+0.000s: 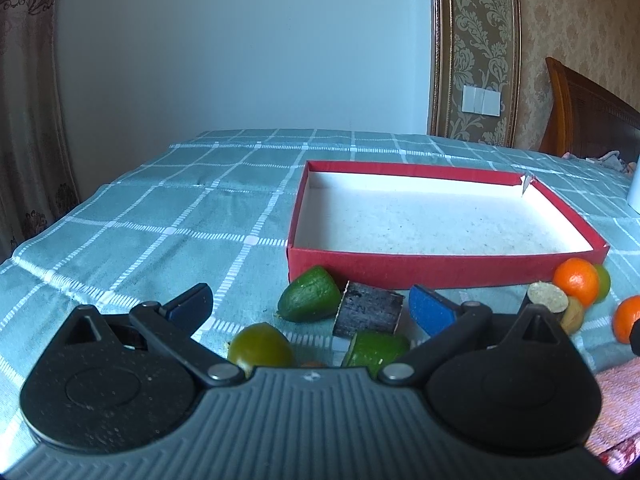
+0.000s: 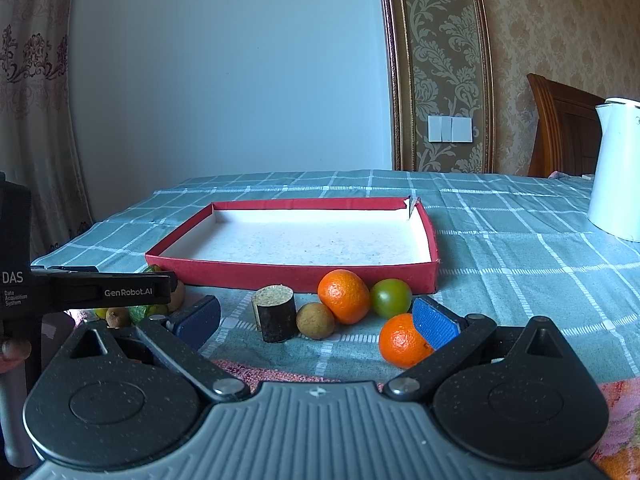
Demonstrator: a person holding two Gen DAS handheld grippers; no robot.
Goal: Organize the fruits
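Left gripper (image 1: 310, 304): blue textured pads spread wide, nothing between them; it hovers low over fruit lying at the 6 o'clock side of the red box (image 1: 400, 270). Right gripper (image 2: 316, 322): fingers likewise spread, holding nothing; its right pad sits in front of the near orange (image 2: 400, 342).

Red box: shallow rectangular cardboard tray, red outer walls, white speckled floor, one far corner torn. It sits on a teal checked tablecloth (image 1: 160, 208) of woven texture.

Fruit, all outside the box along its near wall:
- green cut piece (image 1: 310, 294), smooth skin, tapered, touching a dark cylinder chunk (image 1: 368, 314) with rough black bark-like side.
- round green fruit (image 1: 260, 346) at 7 o'clock from that chunk.
- second cylinder (image 2: 276, 314), pale grainy top, upright; a brown dull ball (image 2: 315, 321) just beside it at 3 o'clock.
- far orange (image 2: 344, 296), pebbled rind, touching a glossy green-yellow fruit (image 2: 391, 298).

White kettle (image 2: 618, 168) at 3 o'clock, well apart.
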